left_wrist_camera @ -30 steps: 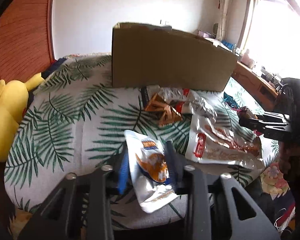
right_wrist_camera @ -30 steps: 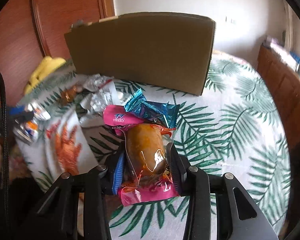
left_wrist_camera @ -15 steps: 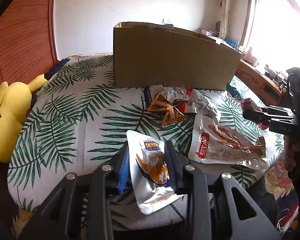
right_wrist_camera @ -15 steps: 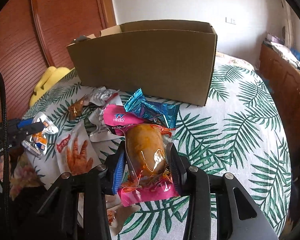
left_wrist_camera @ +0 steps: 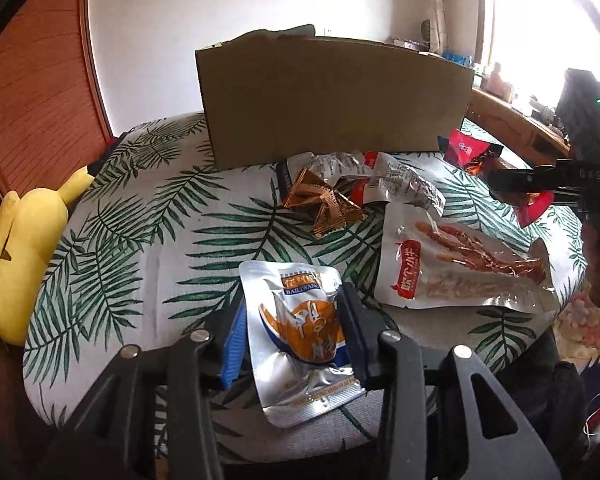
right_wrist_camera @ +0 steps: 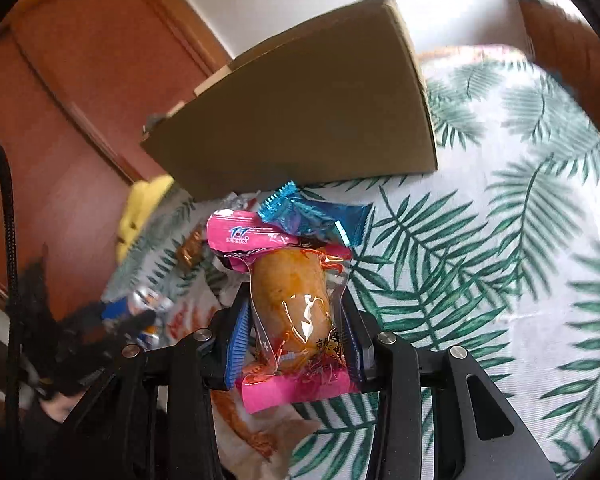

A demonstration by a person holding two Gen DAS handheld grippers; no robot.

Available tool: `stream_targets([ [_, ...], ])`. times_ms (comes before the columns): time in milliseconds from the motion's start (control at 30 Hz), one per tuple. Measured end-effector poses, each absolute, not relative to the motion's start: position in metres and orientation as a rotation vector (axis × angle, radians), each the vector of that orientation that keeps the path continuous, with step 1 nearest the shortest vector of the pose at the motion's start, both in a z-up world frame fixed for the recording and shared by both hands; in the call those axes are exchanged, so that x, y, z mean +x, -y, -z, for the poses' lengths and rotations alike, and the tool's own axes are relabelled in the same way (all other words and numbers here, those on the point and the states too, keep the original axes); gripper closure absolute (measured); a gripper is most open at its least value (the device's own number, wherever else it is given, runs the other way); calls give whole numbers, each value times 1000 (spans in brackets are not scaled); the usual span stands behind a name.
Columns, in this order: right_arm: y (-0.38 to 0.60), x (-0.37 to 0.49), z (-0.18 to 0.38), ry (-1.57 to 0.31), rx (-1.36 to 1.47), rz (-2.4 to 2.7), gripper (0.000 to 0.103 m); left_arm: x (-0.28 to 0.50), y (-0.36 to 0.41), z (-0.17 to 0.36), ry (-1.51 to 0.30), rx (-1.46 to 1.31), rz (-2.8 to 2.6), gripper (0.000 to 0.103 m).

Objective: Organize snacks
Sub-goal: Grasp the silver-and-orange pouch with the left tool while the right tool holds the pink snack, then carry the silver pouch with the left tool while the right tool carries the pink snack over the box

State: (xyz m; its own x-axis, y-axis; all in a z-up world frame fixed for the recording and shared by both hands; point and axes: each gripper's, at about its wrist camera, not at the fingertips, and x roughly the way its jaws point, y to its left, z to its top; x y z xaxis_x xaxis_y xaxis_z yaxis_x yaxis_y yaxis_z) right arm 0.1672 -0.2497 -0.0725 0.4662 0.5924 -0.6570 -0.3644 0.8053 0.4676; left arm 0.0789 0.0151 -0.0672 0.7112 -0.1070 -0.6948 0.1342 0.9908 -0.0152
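Observation:
My left gripper (left_wrist_camera: pixel 294 300) holds a silver pouch with orange print (left_wrist_camera: pixel 296 320) low over the near edge of the table. Its jaws are opening, and both pads still touch the pouch. My right gripper (right_wrist_camera: pixel 293 292) is shut on a clear, pink-edged packet with a brown snack inside (right_wrist_camera: pixel 286 280). A blue wrapper (right_wrist_camera: pixel 312 220) lies across that packet's far end. The open cardboard box (left_wrist_camera: pixel 332 100) stands at the back of the table, beyond both grippers. In the left wrist view the right gripper (left_wrist_camera: pixel 512 184) hovers at the right, with red-pink packet ends showing.
The round table has a palm-leaf cloth (left_wrist_camera: pixel 140 240). Gold triangular packets (left_wrist_camera: pixel 324 204), crumpled silver wrappers (left_wrist_camera: pixel 396 176) and a flat white pack (left_wrist_camera: pixel 452 272) lie in front of the box. A yellow plush (left_wrist_camera: pixel 24 248) sits at the left edge, by a wooden wall.
The left jaws have widened a little around the silver pouch, which now looks flatter. The right gripper has rolled and shifted sideways with its packet, so the box looks tilted in its view.

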Motion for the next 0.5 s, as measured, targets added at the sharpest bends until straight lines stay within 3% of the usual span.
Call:
stream_targets([
  [233, 245, 165, 65, -892, 217, -561, 63, 78, -19, 60, -748, -1, 147, 67],
  [300, 243, 165, 60, -882, 188, -551, 63, 77, -21, 56, -735, -16, 155, 76],
  [333, 241, 165, 58, -877, 177, -548, 63, 76, -22, 51, -717, -19, 149, 89],
  [367, 240, 165, 56, -874, 168, -544, 63, 76, -24, 46, -709, -29, 160, 95],
  [500, 237, 164, 54, -857, 140, -534, 63, 79, -26, 40, -705, -29, 167, 100],
])
